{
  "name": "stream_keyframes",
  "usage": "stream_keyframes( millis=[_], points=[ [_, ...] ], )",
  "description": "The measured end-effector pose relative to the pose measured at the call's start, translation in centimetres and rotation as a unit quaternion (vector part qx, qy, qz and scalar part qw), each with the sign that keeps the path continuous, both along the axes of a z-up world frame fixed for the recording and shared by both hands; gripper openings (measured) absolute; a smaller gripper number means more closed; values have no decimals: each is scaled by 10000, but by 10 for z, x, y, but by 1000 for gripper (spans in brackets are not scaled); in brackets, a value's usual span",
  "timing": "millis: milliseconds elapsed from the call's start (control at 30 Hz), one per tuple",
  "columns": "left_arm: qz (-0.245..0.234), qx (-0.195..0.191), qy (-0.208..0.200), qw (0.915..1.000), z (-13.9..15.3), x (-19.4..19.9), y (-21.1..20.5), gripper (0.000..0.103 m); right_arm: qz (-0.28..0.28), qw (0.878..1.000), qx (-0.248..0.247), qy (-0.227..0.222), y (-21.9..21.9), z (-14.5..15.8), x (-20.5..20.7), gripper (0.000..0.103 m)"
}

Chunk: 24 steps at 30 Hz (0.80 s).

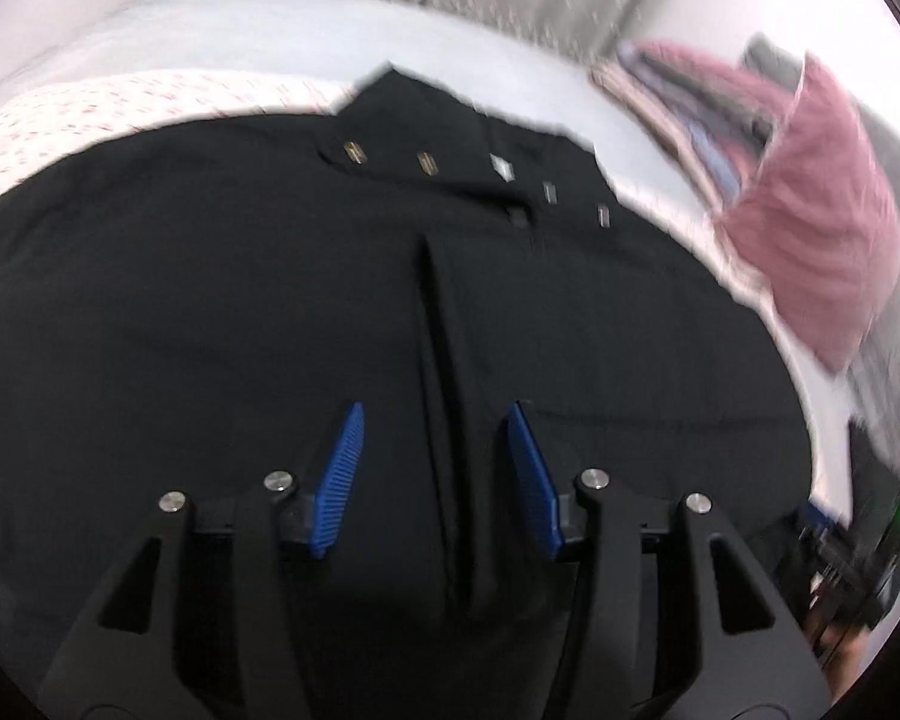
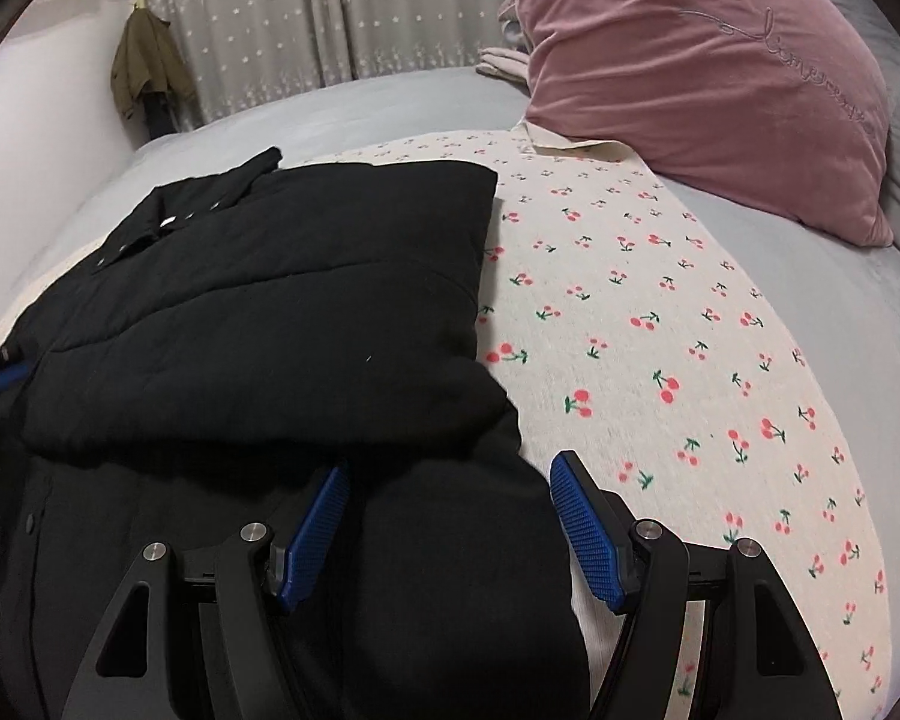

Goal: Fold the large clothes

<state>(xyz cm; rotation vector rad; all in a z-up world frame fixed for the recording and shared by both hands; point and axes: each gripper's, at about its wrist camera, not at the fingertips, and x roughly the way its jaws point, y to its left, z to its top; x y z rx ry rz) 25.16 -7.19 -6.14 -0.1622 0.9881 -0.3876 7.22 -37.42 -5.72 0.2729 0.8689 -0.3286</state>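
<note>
Black garment (image 2: 258, 324) spread on cherry-print sheet (image 2: 660, 330) over the bed, one part folded across its body. Left gripper (image 1: 435, 414) and right gripper (image 2: 450, 468) both spread wide, gripping nothing, poised above the cloth, probably to pick the next fold edge.

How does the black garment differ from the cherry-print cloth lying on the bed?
The black garment is plain and dark; the cherry-print cloth is cream with small red cherries. The garment is partly folded, one panel lying over the rest, with metal snaps near its collar; the cloth lies spread flat and shows no fastenings. The garment rests on top, the cloth beneath it. Both lie on the grey bed.
</note>
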Motion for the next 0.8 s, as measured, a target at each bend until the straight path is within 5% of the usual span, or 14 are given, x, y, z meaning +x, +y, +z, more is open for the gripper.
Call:
stream_keyframes(
  millis=[33, 200, 300, 333, 400, 467, 633, 800],
  points=[
    [-76, -46, -1, 10000, -2, -2, -1, 12, -7, 10000, 24, -37, -2, -2, 1, 70],
    [123, 598, -1108, 9920, 15, -21, -12, 0, -572, 9981, 140, -176, -24, -3, -6, 69],
    [639, 1669, -1071, 9780, 3, 3, -11, 0, -880, 9954, 375, -83, -38, -8, -12, 69],
    [719, 1690, -801, 9797, -4, 11, -5, 0, -914, 9952, 343, -41, -38, -10, -13, 69],
    [926, 1150, -599, 9872, -5, 13, 15, 0, -881, 9958, 258, 16, -35, -7, -14, 70],
    [1017, 846, -658, 9890, 2, 6, 28, 6, -851, 9961, 189, 94, -33, -2, -15, 71],
    [527, 881, -697, 9923, 19, -16, 27, 68, -771, 9963, 356, 120, -24, 12, -21, 71],
    [279, 1132, -890, 9892, 42, -45, 33, 84, -664, 9969, 391, -124, -2, 44, -33, 71]
  ],
)
